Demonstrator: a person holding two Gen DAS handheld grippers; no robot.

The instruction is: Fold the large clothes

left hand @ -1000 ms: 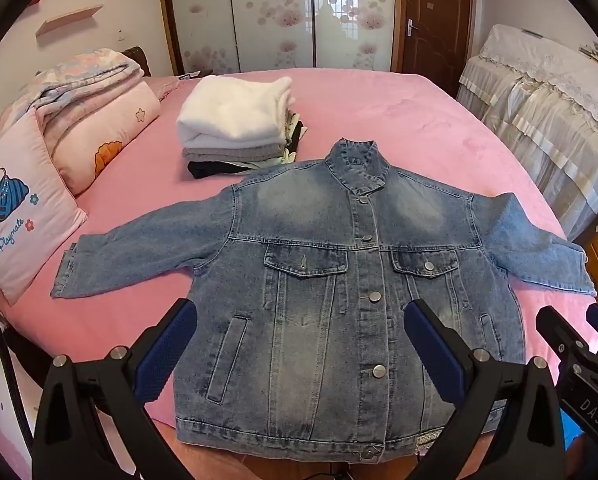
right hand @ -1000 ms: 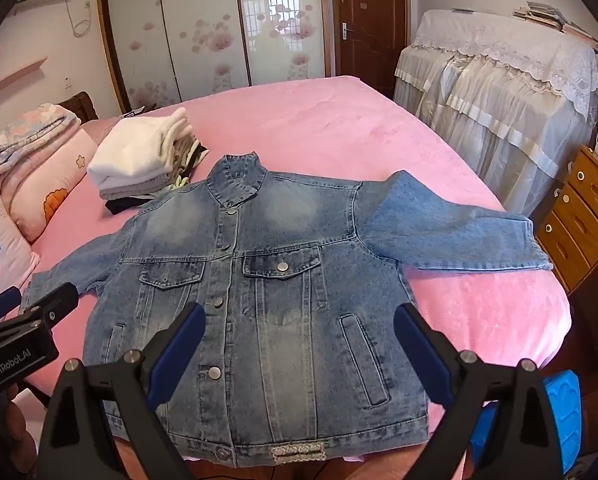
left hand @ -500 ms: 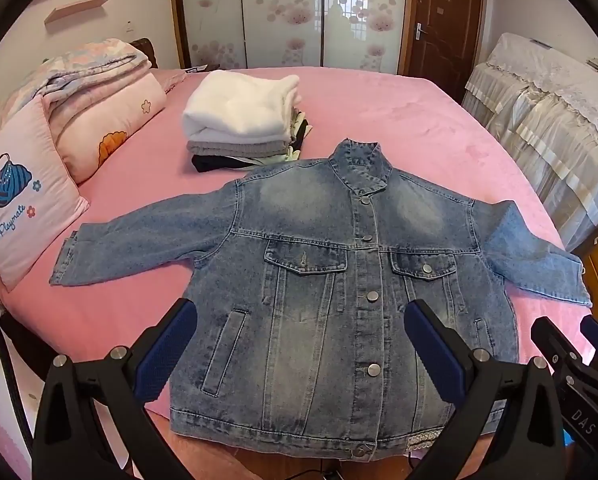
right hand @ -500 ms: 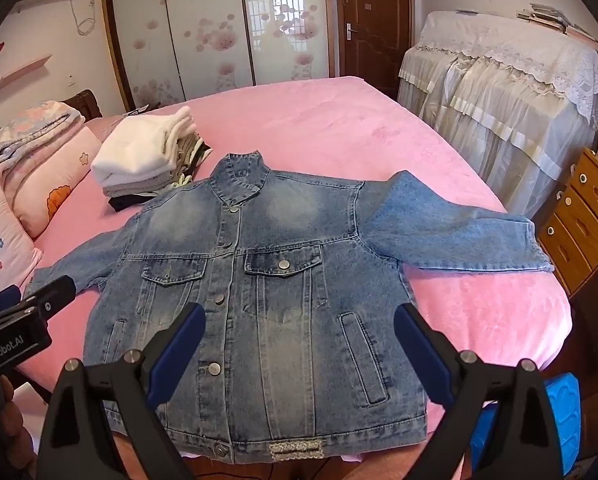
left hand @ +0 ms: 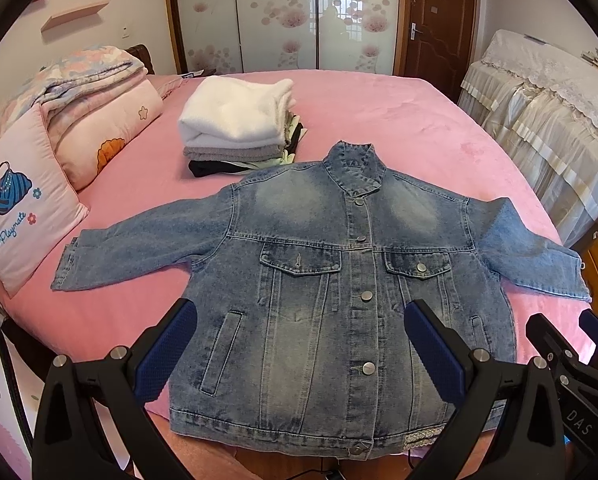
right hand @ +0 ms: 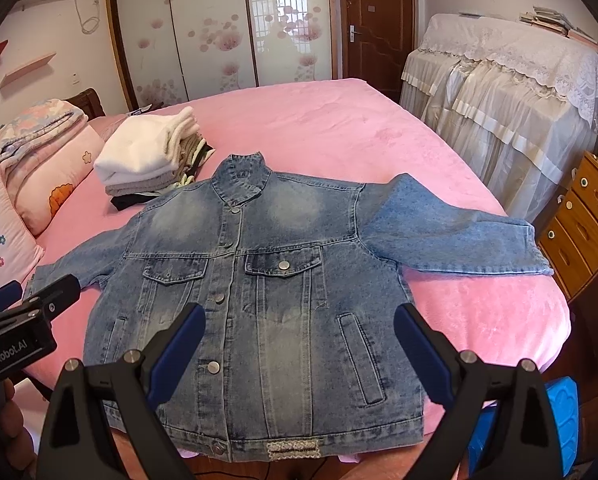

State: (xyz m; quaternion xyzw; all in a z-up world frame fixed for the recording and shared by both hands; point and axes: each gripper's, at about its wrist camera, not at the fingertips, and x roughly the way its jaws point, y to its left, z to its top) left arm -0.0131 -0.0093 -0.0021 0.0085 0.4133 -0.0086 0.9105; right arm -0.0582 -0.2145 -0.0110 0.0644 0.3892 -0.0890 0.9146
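Both cameras have eased slightly nearer the denim jacket (left hand: 319, 300) since a second ago; it lies unmoved, buttoned and front-up, sleeves spread on the pink bed (left hand: 399, 120). Its hem hangs over the bed's near edge, partly hidden behind the tools. Left gripper (left hand: 299, 344) and right gripper (right hand: 299, 344) hover above the lower front, jaws wide apart, holding nothing. A folded clothes stack (left hand: 235, 128), fleecy white on top, sits beyond the collar.
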